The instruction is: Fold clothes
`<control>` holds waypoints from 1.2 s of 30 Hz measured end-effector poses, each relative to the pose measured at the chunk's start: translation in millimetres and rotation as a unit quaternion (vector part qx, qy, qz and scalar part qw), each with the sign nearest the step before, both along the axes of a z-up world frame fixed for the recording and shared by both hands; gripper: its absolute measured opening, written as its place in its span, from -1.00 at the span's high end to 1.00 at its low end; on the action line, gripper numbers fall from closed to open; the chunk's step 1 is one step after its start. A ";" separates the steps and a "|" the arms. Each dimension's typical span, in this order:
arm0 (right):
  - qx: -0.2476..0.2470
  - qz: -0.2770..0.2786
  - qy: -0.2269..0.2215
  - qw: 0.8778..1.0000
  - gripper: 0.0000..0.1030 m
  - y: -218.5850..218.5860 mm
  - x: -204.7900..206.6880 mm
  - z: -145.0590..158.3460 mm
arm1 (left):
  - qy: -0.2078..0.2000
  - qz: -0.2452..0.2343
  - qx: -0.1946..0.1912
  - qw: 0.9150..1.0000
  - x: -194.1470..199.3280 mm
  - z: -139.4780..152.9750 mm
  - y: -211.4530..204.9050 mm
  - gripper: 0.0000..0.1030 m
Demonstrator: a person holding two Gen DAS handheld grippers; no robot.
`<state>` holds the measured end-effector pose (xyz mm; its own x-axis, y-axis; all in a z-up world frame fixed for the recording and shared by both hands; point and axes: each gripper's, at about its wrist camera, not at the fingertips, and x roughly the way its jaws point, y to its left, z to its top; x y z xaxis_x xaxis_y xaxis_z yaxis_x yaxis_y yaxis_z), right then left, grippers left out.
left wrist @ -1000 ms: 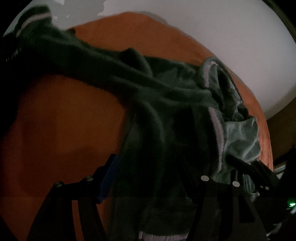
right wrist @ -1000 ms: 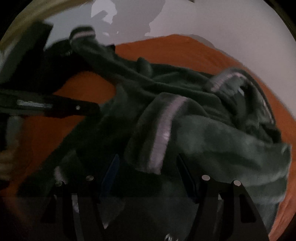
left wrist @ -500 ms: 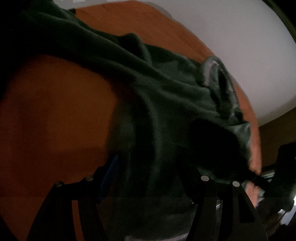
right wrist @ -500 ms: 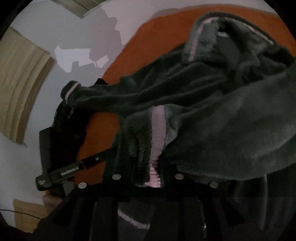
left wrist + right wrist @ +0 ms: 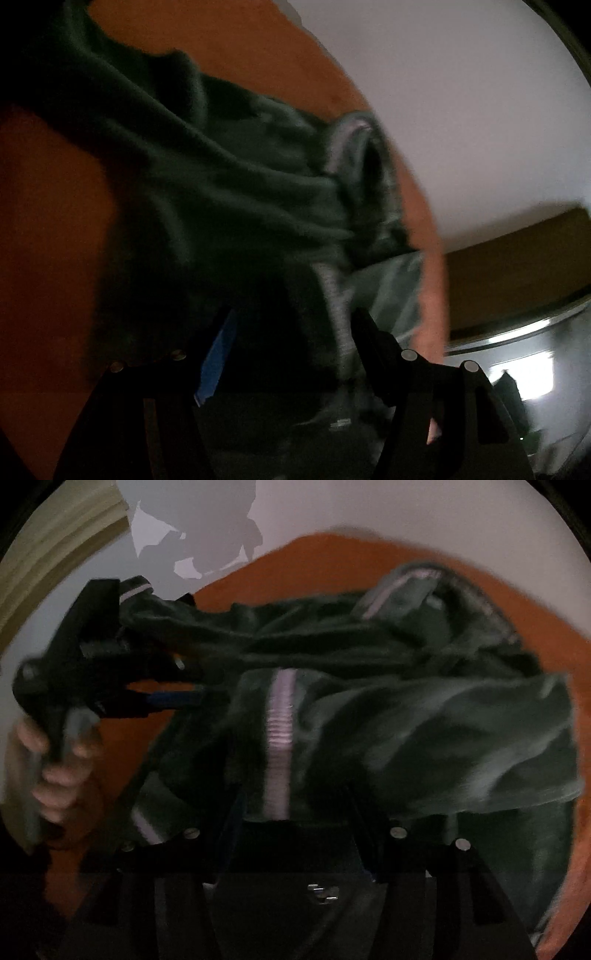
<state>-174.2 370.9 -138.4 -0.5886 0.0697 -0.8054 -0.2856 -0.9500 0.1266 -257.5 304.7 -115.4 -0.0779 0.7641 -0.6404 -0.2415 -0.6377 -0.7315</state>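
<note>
Crumpled dark green fleece garment (image 5: 369, 709), pale ribbed trim, on orange surface (image 5: 332, 565)

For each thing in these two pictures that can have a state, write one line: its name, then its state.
green fleece garment: crumpled, unfolded, on the orange surface.
left gripper: open, jaws straddling a fold of the garment.
right gripper: jaws opening, striped edge of the garment between them.

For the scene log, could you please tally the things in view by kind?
Dark green fleece garment: 1
Orange round table: 1
Claws: 2, left claw and right claw
Total: 4
</note>
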 end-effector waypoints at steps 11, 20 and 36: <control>0.004 -0.045 -0.071 0.996 0.64 45.6 3.9 -49.8 | 0.034 0.074 -0.103 0.991 -26.6 -17.5 32.1 0.91; -0.028 -0.037 -0.088 0.995 0.64 57.3 13.2 -58.6 | 0.034 0.088 -0.136 0.986 -30.1 -28.5 27.6 0.70; -0.063 -0.189 -0.016 0.980 0.64 155.5 120.4 -36.4 | 0.107 0.016 -0.165 0.980 122.9 17.8 2.6 -0.16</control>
<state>-53.8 526.4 -174.9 -0.5142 0.1769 -0.8392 -0.6193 -0.7535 0.2206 -134.6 307.3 -97.7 -0.2585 0.5129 -0.8186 -0.3428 -0.8410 -0.4187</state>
